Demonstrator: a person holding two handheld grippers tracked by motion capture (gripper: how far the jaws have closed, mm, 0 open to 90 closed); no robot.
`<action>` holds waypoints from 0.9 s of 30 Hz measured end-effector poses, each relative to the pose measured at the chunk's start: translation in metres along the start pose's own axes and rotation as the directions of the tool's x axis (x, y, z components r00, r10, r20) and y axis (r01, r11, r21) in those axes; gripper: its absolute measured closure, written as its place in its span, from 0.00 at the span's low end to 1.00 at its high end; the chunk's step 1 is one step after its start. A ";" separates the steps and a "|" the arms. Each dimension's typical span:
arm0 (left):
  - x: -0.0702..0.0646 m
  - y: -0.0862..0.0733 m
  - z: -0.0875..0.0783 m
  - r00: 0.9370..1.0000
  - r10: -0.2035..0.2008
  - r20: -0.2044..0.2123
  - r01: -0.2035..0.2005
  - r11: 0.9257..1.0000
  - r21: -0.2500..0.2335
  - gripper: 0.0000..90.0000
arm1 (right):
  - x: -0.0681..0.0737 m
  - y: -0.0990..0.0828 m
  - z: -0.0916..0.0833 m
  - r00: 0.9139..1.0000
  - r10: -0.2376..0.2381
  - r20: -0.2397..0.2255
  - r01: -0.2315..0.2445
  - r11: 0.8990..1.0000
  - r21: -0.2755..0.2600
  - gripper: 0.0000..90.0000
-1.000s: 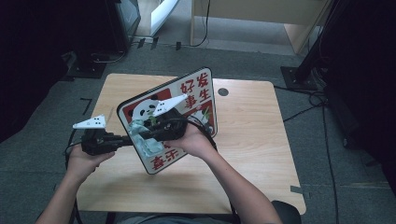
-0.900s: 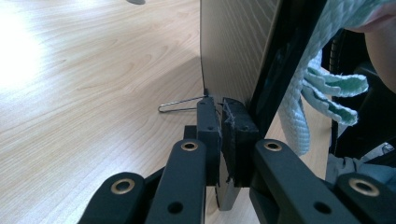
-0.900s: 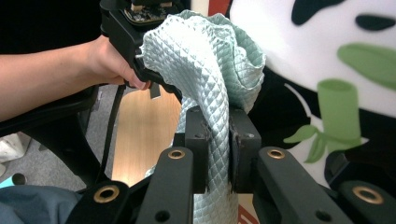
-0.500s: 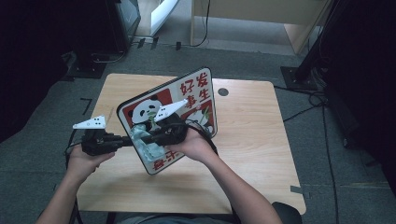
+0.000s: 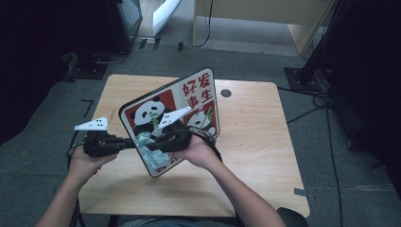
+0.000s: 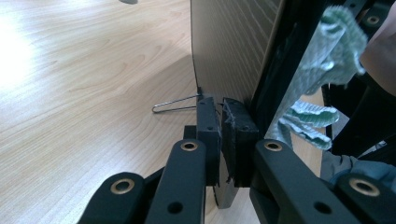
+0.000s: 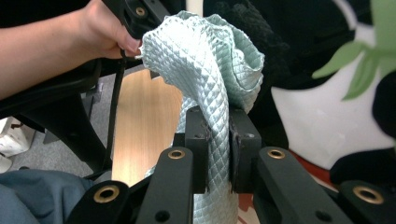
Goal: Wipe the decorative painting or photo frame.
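Right tool shifts slightly, pinching the cloth to wipe the panda board; left tool clamps its edge, holding it tilted.

A light wooden table with rounded corners stands on grey carpet floor. Black cables trail across it. Dark surroundings.

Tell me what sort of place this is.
Probably a lab or recording room, not a home: a small wooden table stands alone on grey carpet, cables trail across the floor, and dark equipment stands surround it.
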State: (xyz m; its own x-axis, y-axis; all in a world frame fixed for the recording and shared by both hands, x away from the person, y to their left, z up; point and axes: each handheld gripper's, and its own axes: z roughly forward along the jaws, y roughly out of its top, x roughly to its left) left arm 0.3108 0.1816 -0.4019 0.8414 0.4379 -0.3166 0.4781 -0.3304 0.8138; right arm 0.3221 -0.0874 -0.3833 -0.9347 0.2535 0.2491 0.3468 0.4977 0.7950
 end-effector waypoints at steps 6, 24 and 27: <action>0.000 0.000 0.000 1.000 0.008 -0.001 -0.008 1.000 0.005 0.96 | 0.002 -0.008 0.003 1.000 0.002 0.011 -0.002 1.000 0.002 0.90; -0.002 0.000 0.001 1.000 0.009 0.014 -0.010 1.000 0.008 0.94 | 0.004 -0.034 0.014 1.000 0.023 0.021 -0.023 0.999 0.023 0.90; -0.001 0.000 0.001 1.000 0.009 0.017 -0.009 1.000 0.009 0.94 | 0.004 -0.041 0.016 0.999 0.035 0.021 -0.036 0.999 0.037 0.90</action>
State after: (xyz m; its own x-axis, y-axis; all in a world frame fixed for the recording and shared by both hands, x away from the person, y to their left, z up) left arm 0.3101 0.1802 -0.4020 0.8497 0.4209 -0.3176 0.4728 -0.3415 0.8123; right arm 0.3050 -0.0931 -0.4238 -0.9202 0.2878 0.2653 0.3826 0.5189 0.7644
